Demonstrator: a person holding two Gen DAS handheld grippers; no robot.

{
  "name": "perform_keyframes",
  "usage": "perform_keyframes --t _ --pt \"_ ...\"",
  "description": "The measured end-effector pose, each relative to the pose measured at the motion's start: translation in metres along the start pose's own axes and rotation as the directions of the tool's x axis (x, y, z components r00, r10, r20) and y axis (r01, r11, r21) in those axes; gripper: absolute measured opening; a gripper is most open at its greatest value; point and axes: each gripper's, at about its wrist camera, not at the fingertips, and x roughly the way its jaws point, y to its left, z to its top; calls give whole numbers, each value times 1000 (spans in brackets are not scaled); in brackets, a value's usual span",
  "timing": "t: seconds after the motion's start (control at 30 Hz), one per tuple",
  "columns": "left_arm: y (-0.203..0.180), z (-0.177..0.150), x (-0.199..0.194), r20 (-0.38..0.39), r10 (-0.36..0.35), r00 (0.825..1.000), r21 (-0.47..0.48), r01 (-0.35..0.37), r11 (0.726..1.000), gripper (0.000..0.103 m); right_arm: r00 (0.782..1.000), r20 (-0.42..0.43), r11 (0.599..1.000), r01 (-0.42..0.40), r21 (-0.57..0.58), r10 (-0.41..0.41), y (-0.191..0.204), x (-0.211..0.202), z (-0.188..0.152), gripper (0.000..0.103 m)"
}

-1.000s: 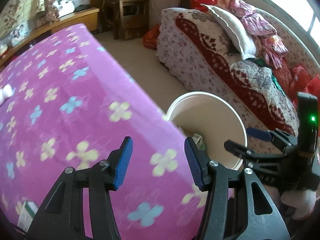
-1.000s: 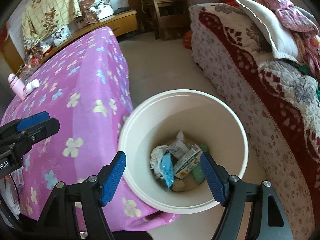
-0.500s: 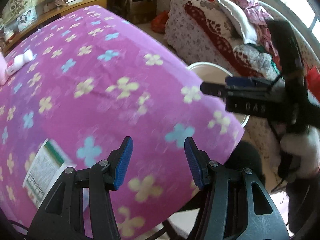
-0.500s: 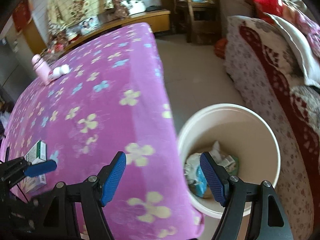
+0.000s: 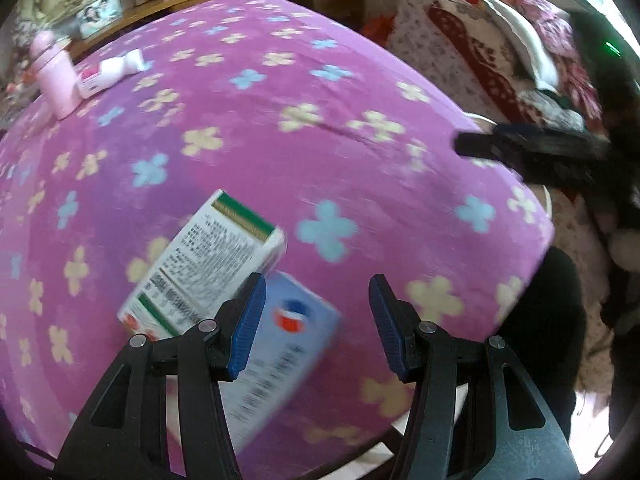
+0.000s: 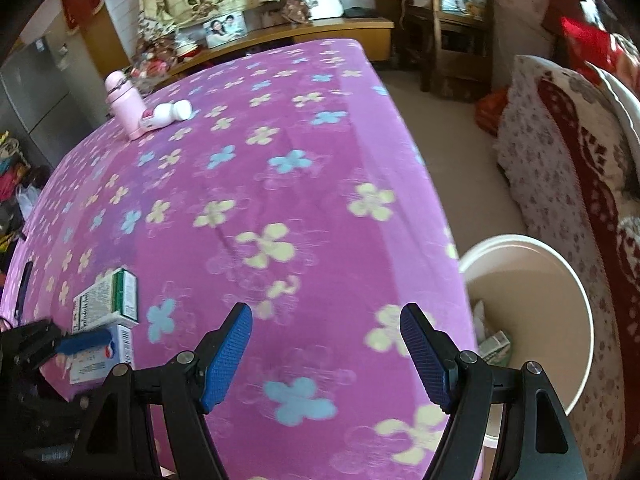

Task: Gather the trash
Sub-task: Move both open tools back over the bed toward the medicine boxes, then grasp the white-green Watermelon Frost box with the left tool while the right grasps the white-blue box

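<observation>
White-and-green printed carton [image 5: 208,264] and pale blue carton [image 5: 280,344] lie uncollected just ahead of the spread, empty left hand-held gripper [image 5: 316,320]; cream plastic bucket [image 6: 560,272], right of the spread right hand-held gripper [image 6: 326,350], already holds wrappers.

Home bedroom: blanket-piled bed [image 6: 568,152], family photo [image 6: 225,29], wooden cabinet [image 6: 320,34].

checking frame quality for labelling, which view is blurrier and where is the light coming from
Left wrist view: motion blur smears the white and green box, the pale blue box and the cloth's flowers; daylight glares at top right. Right wrist view: sharper, blur only near the bucket; fisheye bends both.
</observation>
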Motion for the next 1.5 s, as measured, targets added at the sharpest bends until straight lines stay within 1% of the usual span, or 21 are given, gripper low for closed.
perform_keyframes --t 0.07,0.13,0.17,0.3,0.4,0.47,0.6,0.7,0.8,0.9,0.93,0.97,1.0,1.07,1.17,1.23,1.33,1.37,1.4,1.47,1.5 --pt "19 4 6 -9 20 1000 -40 -21 999 52 1000 -1 1000 -9 -13 9 9 0 1 74" --pt "41 9 7 16 44 999 -73 -43 996 52 1000 -3 999 -21 -29 21 20 0 1 74" --pt "51 11 8 12 63 998 -91 -62 994 52 1000 -4 999 -28 -38 28 25 0 2 74" --pt "94 15 5 22 99 995 -190 -93 977 52 997 -28 995 -77 -60 76 45 1 1 74" --pt "118 12 -5 32 88 996 -241 -78 967 52 986 -82 984 -151 -95 143 66 4 -6 74" --pt "123 10 -14 43 91 995 -238 -78 968 52 971 -140 967 -215 -134 196 83 5 -14 74" --pt "132 6 -33 66 93 993 -238 -75 968 52 950 -232 934 -264 -240 209 117 11 -32 74" --pt "142 5 -44 83 85 993 -259 -61 964 52 949 -266 910 -255 -326 171 145 21 -43 74" --pt "152 3 -53 94 77 993 -279 -47 959 52 968 -232 902 -180 -393 92 167 37 -37 76" --pt "164 -2 -60 97 84 992 -297 -52 954 52 990 -138 913 -68 -403 13 180 49 -15 76" --pt "168 -3 -61 97 86 992 -306 -52 951 52 995 -95 910 -24 -413 -17 185 54 -5 76" --pt "172 -4 -61 95 86 992 -316 -52 947 52 997 -68 911 -4 -412 -27 188 60 5 76" --pt "174 -5 -62 93 83 992 -324 -49 945 52 998 -59 919 -1 -393 -24 188 65 15 76" --pt "176 -5 -59 86 62 994 -320 -31 947 52 997 -75 946 -35 -322 11 186 73 32 76" --pt "171 -5 -52 82 39 996 -282 -14 959 55 995 -72 959 -88 -270 71 189 66 35 76" --pt "167 -2 -43 68 33 997 -259 -14 966 56 995 -73 959 -80 -273 62 187 61 28 76" --pt "164 2 -26 38 62 997 -237 -51 970 56 993 -100 961 -90 -261 66 181 55 20 76" --pt "163 4 -23 50 87 995 -226 -74 971 57 991 -107 962 -101 -253 76 180 54 20 76" --pt "162 8 -20 62 134 989 -211 -118 970 58 990 -111 963 -113 -244 88 178 51 18 76" --pt "166 13 -14 59 171 983 -209 -155 965 59 987 -117 966 -136 -221 112 175 44 13 76" --pt "169 14 -12 55 169 984 -218 -154 964 59 985 -121 966 -149 -211 126 175 42 11 76"
